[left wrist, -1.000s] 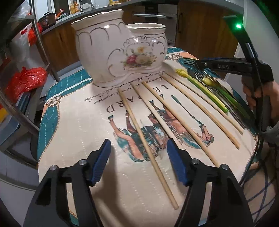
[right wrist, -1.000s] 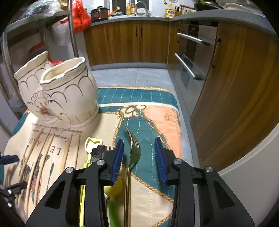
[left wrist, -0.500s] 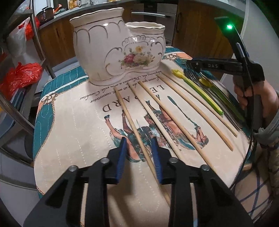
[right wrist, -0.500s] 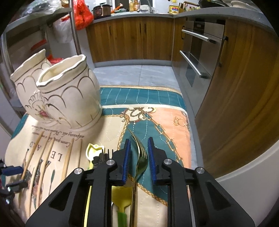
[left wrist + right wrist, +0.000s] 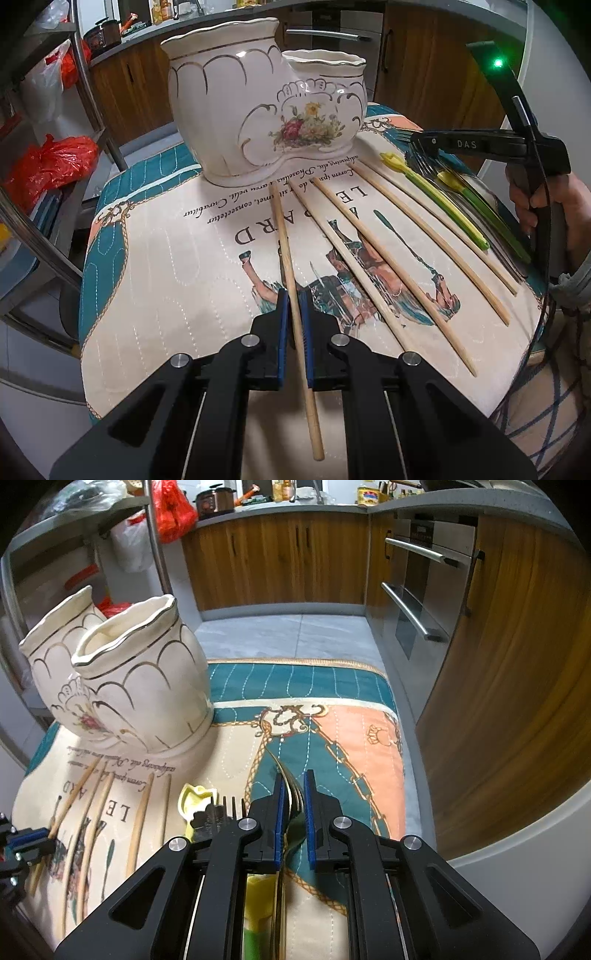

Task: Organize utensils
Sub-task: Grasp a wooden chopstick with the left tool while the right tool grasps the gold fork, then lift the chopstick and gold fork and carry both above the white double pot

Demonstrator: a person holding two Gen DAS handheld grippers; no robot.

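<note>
My left gripper [image 5: 294, 308] is shut on a wooden chopstick [image 5: 284, 240], the leftmost of several lying on the printed cloth [image 5: 166, 266]. My right gripper [image 5: 293, 794] is shut on a gold fork [image 5: 286, 775], whose tines stick out past the pads. The right gripper also shows in the left wrist view [image 5: 417, 151], above the forks at the right. A white two-pot ceramic holder [image 5: 258, 107] with gold trim and flowers stands at the far end of the cloth; it also shows in the right wrist view [image 5: 140, 686].
Yellow-green plastic utensils [image 5: 439, 195] and a dark fork [image 5: 231, 805] lie beside the chopsticks. The small table's edges are close on all sides. Wooden cabinets [image 5: 280, 554], an oven [image 5: 424, 590] and a metal rack with red bags [image 5: 48, 166] surround it.
Both grippers went from open to shut: the left closed on the leftmost chopstick, the right closed on the gold fork. The chopstick now points straighter away from me.
</note>
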